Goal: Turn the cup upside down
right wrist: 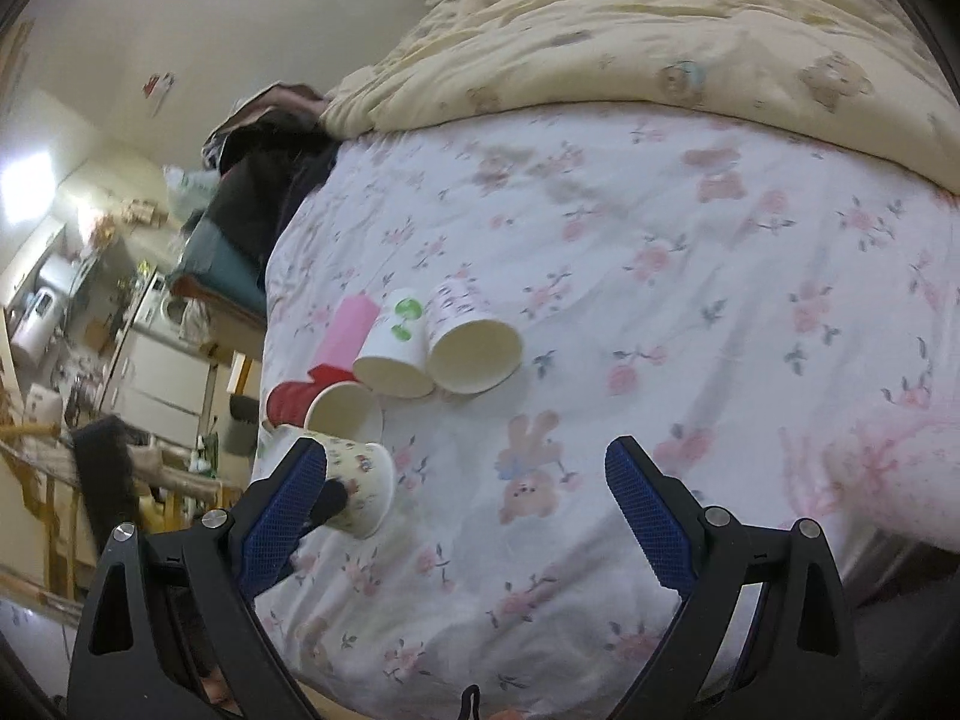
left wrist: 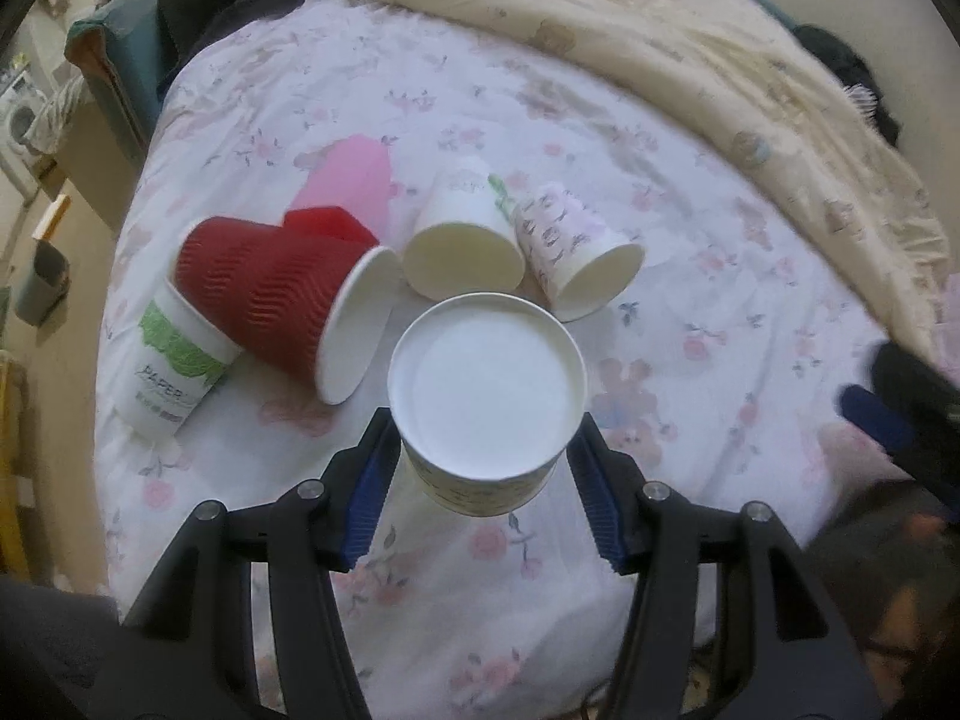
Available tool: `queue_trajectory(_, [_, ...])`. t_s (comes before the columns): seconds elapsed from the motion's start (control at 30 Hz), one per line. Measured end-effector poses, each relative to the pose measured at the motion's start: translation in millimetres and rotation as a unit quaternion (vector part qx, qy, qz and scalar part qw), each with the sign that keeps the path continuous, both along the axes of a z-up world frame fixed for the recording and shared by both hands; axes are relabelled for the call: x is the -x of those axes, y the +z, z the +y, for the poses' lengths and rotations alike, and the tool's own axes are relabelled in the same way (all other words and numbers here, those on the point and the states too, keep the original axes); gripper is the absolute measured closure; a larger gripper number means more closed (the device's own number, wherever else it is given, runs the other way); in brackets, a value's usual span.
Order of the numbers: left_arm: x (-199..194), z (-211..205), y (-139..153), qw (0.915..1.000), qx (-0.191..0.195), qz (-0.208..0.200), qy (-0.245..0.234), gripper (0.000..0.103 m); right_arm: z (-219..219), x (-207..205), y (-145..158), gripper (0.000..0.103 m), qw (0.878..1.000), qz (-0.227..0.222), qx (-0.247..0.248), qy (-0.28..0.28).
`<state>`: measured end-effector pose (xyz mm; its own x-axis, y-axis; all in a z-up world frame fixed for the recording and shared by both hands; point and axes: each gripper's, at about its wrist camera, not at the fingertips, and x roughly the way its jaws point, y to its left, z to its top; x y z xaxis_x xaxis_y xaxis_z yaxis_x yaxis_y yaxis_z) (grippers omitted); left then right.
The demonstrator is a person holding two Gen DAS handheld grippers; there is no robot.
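A cream paper cup with a small print [left wrist: 486, 396] is between the blue pads of my left gripper [left wrist: 483, 456], its white flat bottom facing the camera. The jaws close on its sides. It also shows in the right wrist view [right wrist: 363, 489], held just above the floral bedsheet [right wrist: 660, 312]. My right gripper [right wrist: 465, 507] is open and empty over the sheet, right of that cup. It shows as a dark shape at the right edge of the left wrist view [left wrist: 906, 414].
Several cups lie on their sides behind: a red ribbed cup [left wrist: 282, 294], a white and green cup [left wrist: 174, 360], a pink cup [left wrist: 354, 180], a white cup [left wrist: 465, 240], a patterned cup [left wrist: 576, 252]. A cream quilt [left wrist: 690, 48] lies beyond. The bed edge drops at left.
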<state>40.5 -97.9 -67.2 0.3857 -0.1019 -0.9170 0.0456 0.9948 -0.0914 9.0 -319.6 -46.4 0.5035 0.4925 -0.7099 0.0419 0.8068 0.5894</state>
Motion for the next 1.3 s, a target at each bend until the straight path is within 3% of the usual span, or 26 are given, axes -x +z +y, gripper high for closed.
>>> queue_trajectory(0.27, [-19, -10, -34, 0.9985, -0.047, 0.012, 0.025, 0.05, -8, 0, -1, 0.006, 1.0, 0.004, -0.021, -0.002])
queue_trajectory(0.5, [-21, -5, -49, 0.998, -0.038, 0.034, 0.037, 0.047, -11, 1, -2, 0.006, 0.999, 0.007, -0.038, -0.002])
queue_trajectory(0.53, [-22, -4, -51, 0.9976, -0.036, 0.044, 0.039, 0.044, -10, 1, -1, 0.006, 0.999, 0.007, -0.037, -0.002])
queue_trajectory(0.57, [-23, -4, -53, 0.9971, -0.039, 0.051, 0.041, 0.03, -9, 1, -1, 0.006, 0.999, 0.006, -0.037, -0.001])
queue_trajectory(0.63, [-22, -4, -55, 0.9965, -0.047, 0.056, 0.042, 0.012, -8, 1, -1, 0.006, 0.999, 0.004, -0.034, 0.0])
queue_trajectory(0.7, [-20, -4, -52, 0.9971, -0.045, 0.046, 0.04, 0.012, -7, 1, -1, 0.006, 1.0, 0.003, -0.03, 0.002])
queue_trajectory(0.93, [-8, -5, -30, 0.9981, -0.04, 0.044, 0.018, 0.012, -4, 0, 0, 0.006, 1.0, 0.001, -0.022, 0.008])
queue_trajectory(1.13, [17, 11, 26, 0.9996, -0.025, -0.014, -0.003, 0.012, 3, -1, 3, 0.006, 0.999, -0.007, -0.033, 0.021])
queue_trajectory(1.3, [33, 27, 67, 0.9961, -0.031, -0.083, 0.002, 0.012, 23, 0, 13, 0.006, 0.998, -0.032, -0.005, 0.051])
